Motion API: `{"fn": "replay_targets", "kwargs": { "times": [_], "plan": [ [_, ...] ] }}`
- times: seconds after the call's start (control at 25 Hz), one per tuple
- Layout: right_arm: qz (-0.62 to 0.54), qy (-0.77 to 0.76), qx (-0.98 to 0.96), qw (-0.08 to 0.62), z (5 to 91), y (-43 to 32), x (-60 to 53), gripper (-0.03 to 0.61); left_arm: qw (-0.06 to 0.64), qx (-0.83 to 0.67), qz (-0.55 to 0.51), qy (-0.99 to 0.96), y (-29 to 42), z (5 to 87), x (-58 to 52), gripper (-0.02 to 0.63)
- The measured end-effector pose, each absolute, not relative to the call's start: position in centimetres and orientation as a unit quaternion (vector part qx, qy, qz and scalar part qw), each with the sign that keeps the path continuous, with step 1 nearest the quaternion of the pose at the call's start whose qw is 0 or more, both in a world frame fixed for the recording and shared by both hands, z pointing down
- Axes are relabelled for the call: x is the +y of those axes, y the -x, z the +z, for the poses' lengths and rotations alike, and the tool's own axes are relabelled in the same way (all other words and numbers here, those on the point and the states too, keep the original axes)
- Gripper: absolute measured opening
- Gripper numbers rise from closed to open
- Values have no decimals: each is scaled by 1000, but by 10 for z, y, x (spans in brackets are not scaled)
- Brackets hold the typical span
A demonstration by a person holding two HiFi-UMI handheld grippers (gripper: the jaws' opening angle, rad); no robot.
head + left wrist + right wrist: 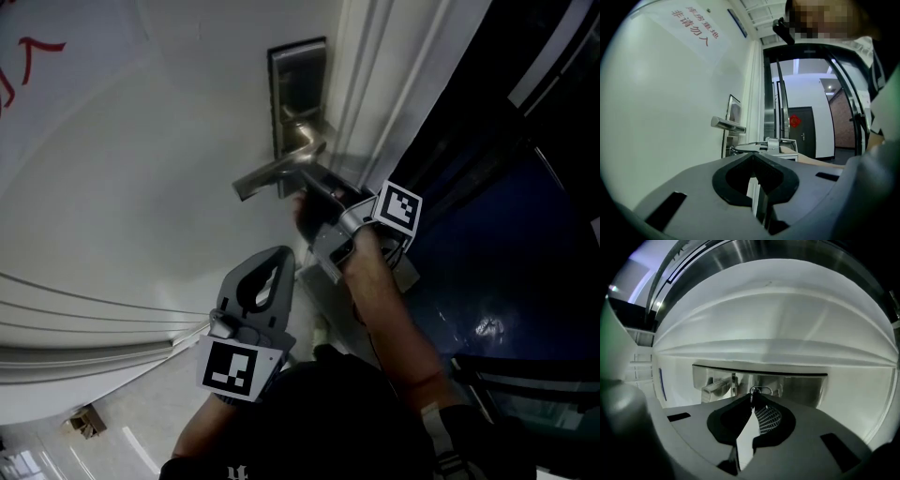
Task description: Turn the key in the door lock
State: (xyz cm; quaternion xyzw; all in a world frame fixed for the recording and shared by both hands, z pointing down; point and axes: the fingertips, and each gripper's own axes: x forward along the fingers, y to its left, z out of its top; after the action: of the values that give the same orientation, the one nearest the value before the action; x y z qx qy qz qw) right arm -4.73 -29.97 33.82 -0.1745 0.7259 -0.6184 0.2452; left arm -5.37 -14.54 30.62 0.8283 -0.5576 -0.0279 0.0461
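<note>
Right claw pinches the key in the lock plate by the door edge; left claw clenched empty, apart.

I saw the lock as a tall brushed-steel plate, fixed upright on the white door close to its edge. Its lever, the same dull steel, stuck out low on the plate and pointed away from that edge. The key sat at the plate just beside the lever's root. Only its thin wire ring showed clearly, past the tips of the right gripper, which were pinched together on it. I couldn't make out the blade.
</note>
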Motion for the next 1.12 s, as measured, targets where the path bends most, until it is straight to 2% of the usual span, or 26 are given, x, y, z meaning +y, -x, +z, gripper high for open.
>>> {"fn": "replay_targets", "kwargs": {
  "times": [0.44,0.72,0.92,1.12],
  "plan": [
    [-646,104,698,292,336,50,-297,23,44,-553,-30,-831,52,305,-146,8],
    [-627,131,706,303,346,27,-269,29,45,-549,-30,-834,52,304,-146,8],
    [-578,161,753,268,351,20,-245,28,50,-540,-35,-840,49,303,-145,8],
    [-473,198,833,206,340,21,-222,23,56,-533,-40,-843,48,301,-143,8]
  ]
}}
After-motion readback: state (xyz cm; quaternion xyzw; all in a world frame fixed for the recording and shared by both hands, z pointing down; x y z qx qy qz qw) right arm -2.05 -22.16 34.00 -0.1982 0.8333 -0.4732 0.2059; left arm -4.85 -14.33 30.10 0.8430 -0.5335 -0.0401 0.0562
